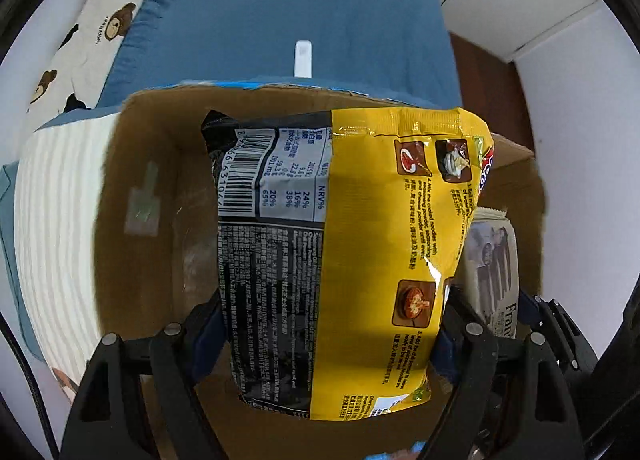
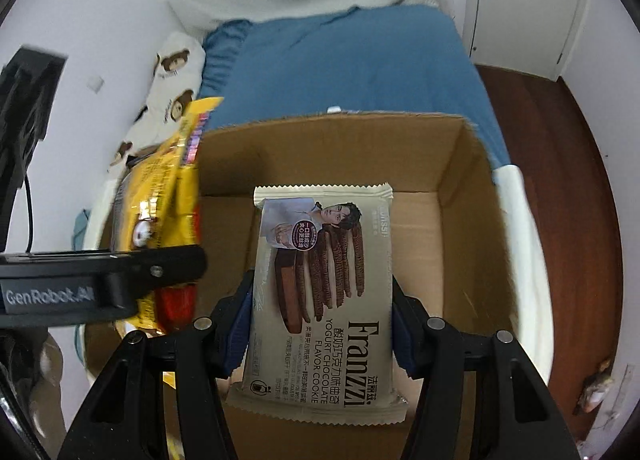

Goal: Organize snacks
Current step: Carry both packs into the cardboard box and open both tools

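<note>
My left gripper (image 1: 328, 324) is shut on a yellow and black noodle packet (image 1: 352, 244), held over the open cardboard box (image 1: 144, 164). My right gripper (image 2: 320, 320) is shut on a beige Franzzi chocolate cookie pack (image 2: 320, 300), held above the same box (image 2: 448, 188). The cookie pack shows at the right in the left wrist view (image 1: 496, 260). The noodle packet (image 2: 168, 196) and the left gripper's body show at the left in the right wrist view.
The box sits on a bed with a blue sheet (image 2: 340, 68) and a cream striped blanket (image 1: 56, 220). A bear-print pillow (image 1: 100, 20) lies by the wall. A white remote (image 1: 302, 58) lies on the sheet beyond the box. Brown wooden floor (image 2: 560, 180) is to the right.
</note>
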A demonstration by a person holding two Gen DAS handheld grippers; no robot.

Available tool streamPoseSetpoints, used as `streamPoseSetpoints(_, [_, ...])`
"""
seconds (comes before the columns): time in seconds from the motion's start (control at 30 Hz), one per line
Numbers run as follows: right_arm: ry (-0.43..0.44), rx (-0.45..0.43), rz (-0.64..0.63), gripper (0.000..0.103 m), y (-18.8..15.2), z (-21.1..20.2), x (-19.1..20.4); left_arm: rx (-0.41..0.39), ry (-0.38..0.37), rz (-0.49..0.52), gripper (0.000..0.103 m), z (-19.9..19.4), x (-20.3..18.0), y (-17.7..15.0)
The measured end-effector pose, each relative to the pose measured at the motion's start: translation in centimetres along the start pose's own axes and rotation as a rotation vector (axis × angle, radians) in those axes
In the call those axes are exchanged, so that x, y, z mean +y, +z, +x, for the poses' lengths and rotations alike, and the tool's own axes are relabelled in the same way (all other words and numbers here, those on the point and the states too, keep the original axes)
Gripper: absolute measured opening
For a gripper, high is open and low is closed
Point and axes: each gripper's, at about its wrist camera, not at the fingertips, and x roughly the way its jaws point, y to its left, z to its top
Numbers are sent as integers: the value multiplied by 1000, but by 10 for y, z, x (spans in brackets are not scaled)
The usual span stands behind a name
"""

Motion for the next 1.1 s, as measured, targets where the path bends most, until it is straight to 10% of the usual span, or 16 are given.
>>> streamPoseSetpoints(0.1, [5, 70, -16, 62, 14, 31, -4, 52, 12, 16, 83, 17, -4, 11])
streamPoseSetpoints(0.23, [-8, 181, -14, 96, 26, 70, -18, 38, 59, 54, 91, 25, -7, 11])
streamPoseSetpoints(0.77, [-34, 197, 17, 96, -13, 21, -26, -61, 89, 34, 98, 1, 19, -37])
streamPoseSetpoints(1.1, [-33, 62, 10, 96, -34, -53, -9, -218, 48, 33, 98, -57, 22, -84])
